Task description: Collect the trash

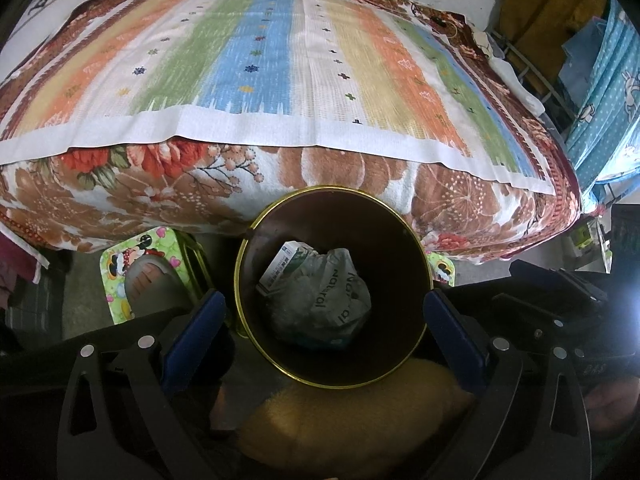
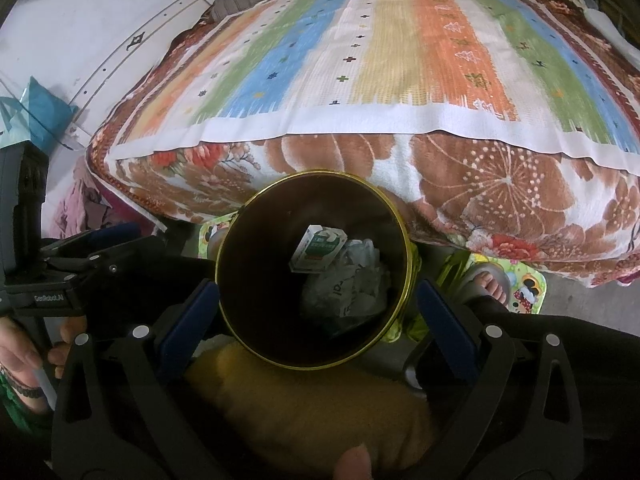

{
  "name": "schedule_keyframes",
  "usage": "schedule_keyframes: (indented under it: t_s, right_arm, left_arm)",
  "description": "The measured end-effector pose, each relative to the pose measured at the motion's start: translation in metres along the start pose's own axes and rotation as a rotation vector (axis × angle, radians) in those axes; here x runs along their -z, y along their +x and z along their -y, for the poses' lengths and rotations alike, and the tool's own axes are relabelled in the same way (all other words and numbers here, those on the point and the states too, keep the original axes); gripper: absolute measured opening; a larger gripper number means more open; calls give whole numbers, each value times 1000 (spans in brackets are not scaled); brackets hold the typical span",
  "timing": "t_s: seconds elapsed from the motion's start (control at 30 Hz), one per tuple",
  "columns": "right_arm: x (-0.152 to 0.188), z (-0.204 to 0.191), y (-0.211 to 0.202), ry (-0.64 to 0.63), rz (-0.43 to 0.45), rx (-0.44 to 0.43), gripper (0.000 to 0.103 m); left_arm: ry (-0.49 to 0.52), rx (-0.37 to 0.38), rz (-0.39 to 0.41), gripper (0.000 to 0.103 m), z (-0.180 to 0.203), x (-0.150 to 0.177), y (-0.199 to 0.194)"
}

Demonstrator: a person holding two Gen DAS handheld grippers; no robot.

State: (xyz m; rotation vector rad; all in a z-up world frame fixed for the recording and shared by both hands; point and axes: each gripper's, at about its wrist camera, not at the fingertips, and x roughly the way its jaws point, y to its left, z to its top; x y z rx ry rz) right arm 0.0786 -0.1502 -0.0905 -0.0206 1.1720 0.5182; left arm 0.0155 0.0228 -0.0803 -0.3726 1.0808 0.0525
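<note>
Gold-rimmed round bin (image 1: 400,216) | crumpled plastic bag (image 1: 332,300) | small carton (image 2: 318,247) inside

Striped cloth (image 1: 304,64) over floral blanket (image 1: 352,172)

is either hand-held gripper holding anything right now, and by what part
Nothing is held. The left hand-held gripper and right hand-held gripper are both open above the bin.

Black grippers with blue-padded fingers (image 1: 208,320), silver screws, "GenRobot.AI" lettering; person wears grey sandals (image 1: 154,280)
</note>
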Motion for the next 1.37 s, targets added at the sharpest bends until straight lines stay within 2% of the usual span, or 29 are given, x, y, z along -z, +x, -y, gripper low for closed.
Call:
schedule_keyframes:
  t_s: [1.03, 1.37]
  right_arm:
    - [0, 0, 0, 3, -4, -3, 94]
    - [3, -2, 0, 6, -3, -2, 94]
  left_arm:
    - [-13, -9, -11, 97, 0, 4, 3]
    - [-14, 16, -18, 97, -5, 1, 4]
